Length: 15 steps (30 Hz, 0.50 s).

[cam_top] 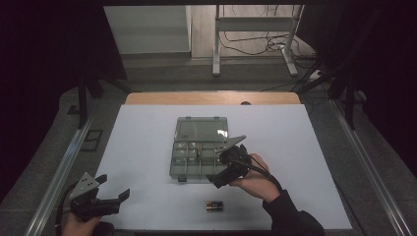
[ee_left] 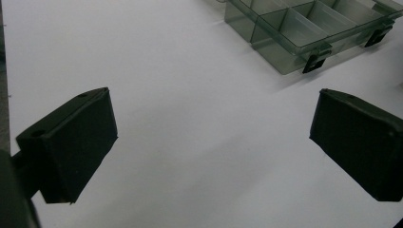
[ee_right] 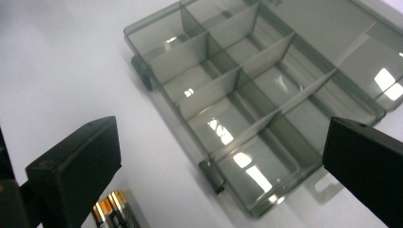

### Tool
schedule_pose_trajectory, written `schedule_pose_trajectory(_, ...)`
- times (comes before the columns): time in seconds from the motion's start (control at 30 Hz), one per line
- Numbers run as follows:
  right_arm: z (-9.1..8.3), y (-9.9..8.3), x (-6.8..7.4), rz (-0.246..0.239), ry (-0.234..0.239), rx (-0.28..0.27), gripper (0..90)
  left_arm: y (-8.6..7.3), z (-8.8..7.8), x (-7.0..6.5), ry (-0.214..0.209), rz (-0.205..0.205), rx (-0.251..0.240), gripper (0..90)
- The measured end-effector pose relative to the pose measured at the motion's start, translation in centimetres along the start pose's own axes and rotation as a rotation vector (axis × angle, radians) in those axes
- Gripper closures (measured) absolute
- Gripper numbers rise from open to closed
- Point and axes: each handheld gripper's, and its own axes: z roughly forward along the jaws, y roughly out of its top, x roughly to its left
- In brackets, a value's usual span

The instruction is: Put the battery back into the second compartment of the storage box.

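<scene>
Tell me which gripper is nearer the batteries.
The right gripper, open beside the organizer box; the batteries lie just below it. The left gripper sits far left.

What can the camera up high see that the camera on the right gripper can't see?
The high view alone takes in both hands, the left gripper at the near left corner, the box's open lid, and the floor and metal stand beyond the table. The right gripper view alone gives a close look along its own open jaws at the box's dividers and black latches. Both share the clear box, the batteries and the white tabletop.
</scene>
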Motion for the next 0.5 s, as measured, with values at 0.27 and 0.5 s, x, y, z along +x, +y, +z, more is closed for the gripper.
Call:
schedule_pose_trajectory(0.27,-0.3,-1.1,1.7,-0.035,0.002,0.07,1.2,0.0,0.0,0.0,-0.001,0.002,0.0,2.2)
schedule_pose_trajectory(0.5,-0.4,-1.8,2.5,-0.035,0.005,0.094,9.8,0.0,0.0,0.0,-0.001,0.0,-0.001,2.2)
